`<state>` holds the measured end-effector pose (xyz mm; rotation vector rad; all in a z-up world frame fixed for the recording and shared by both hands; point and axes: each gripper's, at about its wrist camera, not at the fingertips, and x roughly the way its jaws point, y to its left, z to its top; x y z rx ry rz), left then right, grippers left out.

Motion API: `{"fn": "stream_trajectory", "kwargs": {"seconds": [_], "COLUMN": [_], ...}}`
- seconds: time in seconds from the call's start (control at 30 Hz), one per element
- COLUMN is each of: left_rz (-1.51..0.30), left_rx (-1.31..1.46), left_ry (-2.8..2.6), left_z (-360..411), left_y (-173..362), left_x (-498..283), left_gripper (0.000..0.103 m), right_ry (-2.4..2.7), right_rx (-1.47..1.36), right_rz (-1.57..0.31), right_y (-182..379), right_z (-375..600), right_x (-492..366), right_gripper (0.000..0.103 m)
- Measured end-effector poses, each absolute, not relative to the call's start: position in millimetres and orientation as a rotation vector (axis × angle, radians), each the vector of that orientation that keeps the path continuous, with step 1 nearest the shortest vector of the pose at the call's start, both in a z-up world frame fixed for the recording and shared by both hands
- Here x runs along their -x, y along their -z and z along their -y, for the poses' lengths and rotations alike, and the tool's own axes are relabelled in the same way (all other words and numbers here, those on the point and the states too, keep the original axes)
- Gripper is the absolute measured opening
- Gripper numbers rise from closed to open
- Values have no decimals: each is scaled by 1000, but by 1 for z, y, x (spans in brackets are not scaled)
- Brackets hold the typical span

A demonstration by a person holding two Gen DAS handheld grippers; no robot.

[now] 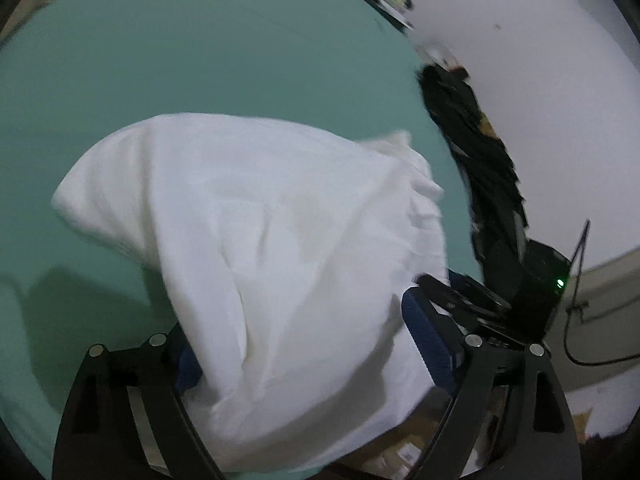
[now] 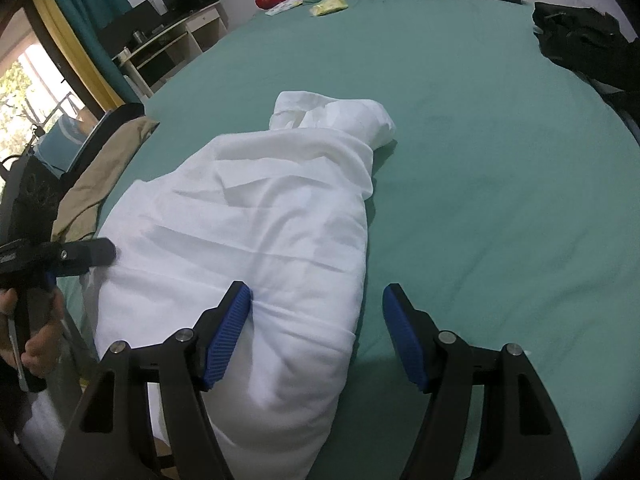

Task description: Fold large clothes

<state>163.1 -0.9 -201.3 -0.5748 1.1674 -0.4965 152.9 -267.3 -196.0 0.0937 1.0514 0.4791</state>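
Open right gripper (image 2: 316,320) straddles white garment's (image 2: 256,232) edge on bed (image 2: 480,184).

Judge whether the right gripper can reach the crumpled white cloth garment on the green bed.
Probably yes: the right gripper is open, straddling the white garment's near edge, with nothing between.

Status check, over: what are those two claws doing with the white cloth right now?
Left gripper open, white garment between fingers. Right gripper open over its edge. Black clothes far off.

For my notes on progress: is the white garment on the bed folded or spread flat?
Neither: the white garment lies bunched and wrinkled on the green bed, without neat folds.
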Motion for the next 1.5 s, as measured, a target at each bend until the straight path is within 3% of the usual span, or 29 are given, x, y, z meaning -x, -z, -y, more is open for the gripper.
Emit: {"fn": "stream_trajectory", "kwargs": {"seconds": [0.2,0.53,0.63,0.7,0.87,0.93,1.0,1.13,1.27,1.33,1.4,1.5], "left_rz": [-1190,-1132,-1113,-1101,-1083,-1075,-1068,-1061,-1051,-1044,-1032,-1016], "left_rx": [365,283,290,289,286,283,282,270,289,287,301,312], "left_ry": [430,404,394,406,426,422,416,410,395,389,395,398], "left_z": [44,44,42,41,45,48,50,51,51,50,48,44], "left_y": [200,200,203,203,201,200,199,198,200,198,195,189], "left_x": [-165,-155,-156,-155,-152,-150,-148,-146,-147,-145,-144,-141], "left_gripper": [89,85,73,58,38,34,32,31,33,32,30,28], "right_ry": [-479,-522,-527,-529,-540,-565,-563,-583,-576,-558,-571,-584], "right_rx": [-127,-307,-321,-324,-315,-336,-367,-384,-385,-362,-405,-373], "right_rz": [-1067,-1120,-1112,-1108,-1094,-1091,-1090,-1092,-1060,-1057,-1039,-994], "right_y": [192,203,206,208,208,209,210,213,217,212,206,190], "right_z": [272,288,284,280,270,268,267,268,264,258,262,256], "right_x": [-153,-158,-160,-160,-160,-159,-158,-159,-155,-153,-150,-145], "right_gripper": [68,70,72,72,70,56,52,52,62,52,31,25]}}
